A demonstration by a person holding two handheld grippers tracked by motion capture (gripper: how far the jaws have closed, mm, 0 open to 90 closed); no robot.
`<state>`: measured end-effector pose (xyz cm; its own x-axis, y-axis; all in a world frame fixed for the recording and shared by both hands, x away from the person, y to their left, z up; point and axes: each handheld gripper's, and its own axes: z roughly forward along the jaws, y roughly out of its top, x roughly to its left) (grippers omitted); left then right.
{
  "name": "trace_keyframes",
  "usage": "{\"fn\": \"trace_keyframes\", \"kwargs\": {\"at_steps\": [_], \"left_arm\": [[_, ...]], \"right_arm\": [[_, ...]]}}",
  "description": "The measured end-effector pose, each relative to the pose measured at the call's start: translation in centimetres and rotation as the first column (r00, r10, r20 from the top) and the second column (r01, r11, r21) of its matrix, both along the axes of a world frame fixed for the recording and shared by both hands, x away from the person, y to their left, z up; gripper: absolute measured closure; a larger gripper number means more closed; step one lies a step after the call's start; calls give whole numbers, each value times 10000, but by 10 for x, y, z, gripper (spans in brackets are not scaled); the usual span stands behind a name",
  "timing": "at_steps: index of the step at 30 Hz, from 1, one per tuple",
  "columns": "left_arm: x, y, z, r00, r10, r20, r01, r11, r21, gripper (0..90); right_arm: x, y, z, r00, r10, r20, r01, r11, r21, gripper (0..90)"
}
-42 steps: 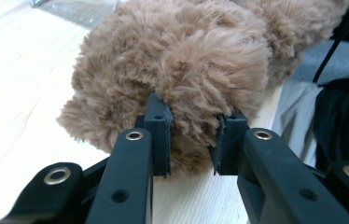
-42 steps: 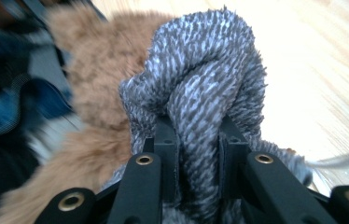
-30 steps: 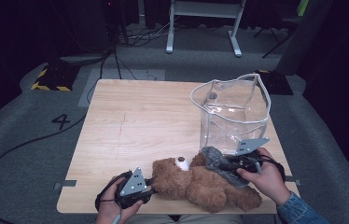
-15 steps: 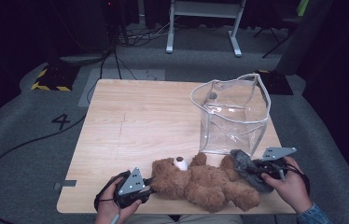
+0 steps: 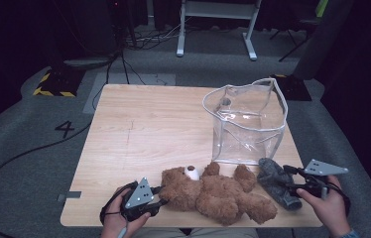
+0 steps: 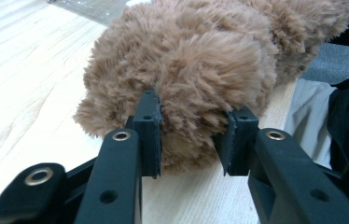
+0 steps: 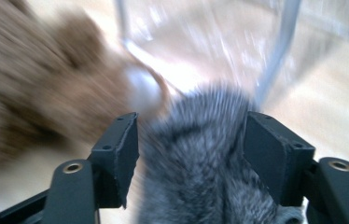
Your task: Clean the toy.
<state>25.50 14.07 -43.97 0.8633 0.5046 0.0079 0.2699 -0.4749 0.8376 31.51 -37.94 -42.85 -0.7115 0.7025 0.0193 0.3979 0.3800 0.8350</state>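
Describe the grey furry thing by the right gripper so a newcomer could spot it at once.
Start at the clear plastic bag standing on the table's right half. Just in front of its near right corner lies the grey furry cloth, beside the brown teddy bear; it is grey, flat and limp.

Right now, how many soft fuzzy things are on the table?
2: a brown teddy bear lying along the near edge, and a grey fuzzy sock just right of it, near the clear bag.
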Motion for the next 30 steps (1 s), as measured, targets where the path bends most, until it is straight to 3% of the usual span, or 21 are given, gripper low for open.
{"fn": "trace_keyframes", "kwargs": {"at_steps": [2, 4, 8, 13, 19, 24, 25, 28, 30], "left_arm": [[0, 0, 0, 10000, 28, 36, -28, 10000, 12, 644], [0, 0, 0, 10000, 51, 47, -51, 10000, 9, 648], [2, -1, -2, 9997, 216, 117, -217, 9998, 26, 647], [6, -1, -6, 9993, 377, -46, -377, 9993, 75, 611], [6, -2, -7, 9994, 325, -69, -324, 9994, 70, 591], [6, -4, -7, 9997, 207, 95, -209, 9997, 153, 534], [6, -4, -7, 9998, 171, 67, -172, 9997, 176, 545], [5, -3, -6, 9998, 171, 51, -173, 9994, 304, 617], [3, -4, -5, 9999, 130, 33, -131, 9990, 423, 668]], "right_arm": [[-14, 3, 16, 9984, 404, 391, -415, 9988, 272, 336], [-29, 9, 27, 9948, 901, 473, -922, 9948, 428, 334], [-53, 18, 34, 9841, 1717, 455, -1736, 9839, 429, 332], [-71, 22, 39, 9791, 1975, 487, -1999, 9786, 487, 326], [-90, 33, 29, 9643, 2534, 770, -2573, 9653, 454, 294], [-88, 46, 11, 9555, 2927, 359, -2932, 9560, 109, 288], [-87, 49, 8, 9551, 2943, 350, -2946, 9556, 40, 303], [-82, 55, 3, 9432, 3316, 207, -3313, 9434, -171, 488], [-79, 57, 4, 9415, 3362, 244, -3349, 9412, -435, 611]]}}
